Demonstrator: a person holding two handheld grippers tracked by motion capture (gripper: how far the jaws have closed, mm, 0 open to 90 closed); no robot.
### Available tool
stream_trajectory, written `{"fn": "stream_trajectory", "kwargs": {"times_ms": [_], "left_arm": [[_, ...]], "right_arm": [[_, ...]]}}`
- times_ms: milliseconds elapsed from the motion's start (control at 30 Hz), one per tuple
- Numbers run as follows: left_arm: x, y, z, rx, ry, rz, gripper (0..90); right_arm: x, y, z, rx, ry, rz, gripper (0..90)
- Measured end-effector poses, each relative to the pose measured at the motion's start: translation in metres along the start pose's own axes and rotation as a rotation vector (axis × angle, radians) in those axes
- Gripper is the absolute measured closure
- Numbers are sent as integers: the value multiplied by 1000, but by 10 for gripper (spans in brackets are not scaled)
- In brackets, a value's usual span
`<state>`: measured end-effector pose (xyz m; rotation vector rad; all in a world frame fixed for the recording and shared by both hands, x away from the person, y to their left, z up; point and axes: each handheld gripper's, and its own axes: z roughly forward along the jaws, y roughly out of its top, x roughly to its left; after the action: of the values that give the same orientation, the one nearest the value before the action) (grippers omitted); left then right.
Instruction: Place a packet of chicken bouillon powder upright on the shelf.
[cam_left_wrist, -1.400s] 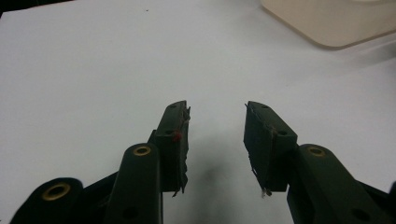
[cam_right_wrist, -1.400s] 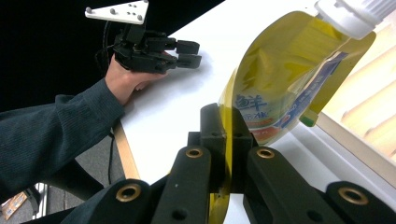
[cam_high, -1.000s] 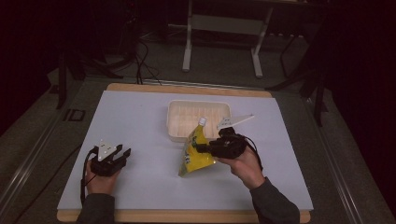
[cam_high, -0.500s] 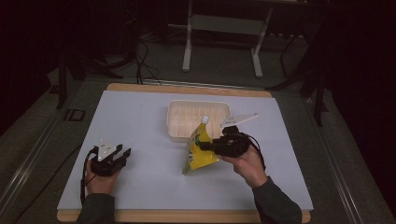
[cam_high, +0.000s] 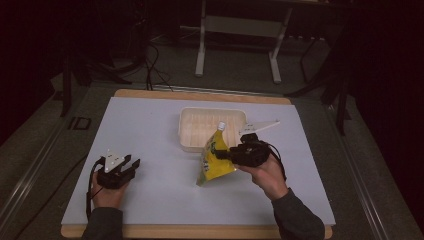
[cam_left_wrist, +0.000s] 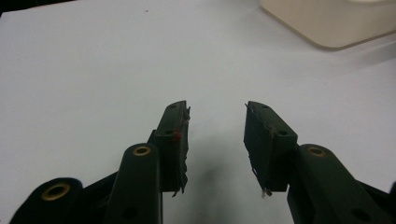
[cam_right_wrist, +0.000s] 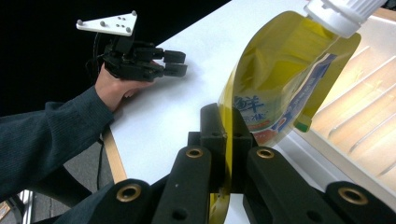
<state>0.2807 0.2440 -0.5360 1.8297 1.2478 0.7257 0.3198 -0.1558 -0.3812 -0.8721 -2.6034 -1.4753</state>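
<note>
Right gripper (cam_right_wrist: 226, 140) jaws clamp yellow pouch (cam_right_wrist: 275, 88) edge; left gripper (cam_left_wrist: 216, 135) jaws apart.

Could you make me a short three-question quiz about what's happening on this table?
1. True or false: the right gripper is shut on the yellow pouch.
2. What colour is the pouch's cap?
3. The left gripper is: A) holding the tray, B) open with nothing between its fingers, C) gripping the pouch.

Key: 1 true; 2 white; 3 B.
</note>
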Motion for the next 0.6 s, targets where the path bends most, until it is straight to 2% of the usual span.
{"fn": "stream_trajectory", "kwargs": {"times_ms": [600], "left_arm": [[0, 0, 0, 2, -2, 0, 589]], "right_arm": [[-3, 7, -10, -19, -16, -10, 900]]}}
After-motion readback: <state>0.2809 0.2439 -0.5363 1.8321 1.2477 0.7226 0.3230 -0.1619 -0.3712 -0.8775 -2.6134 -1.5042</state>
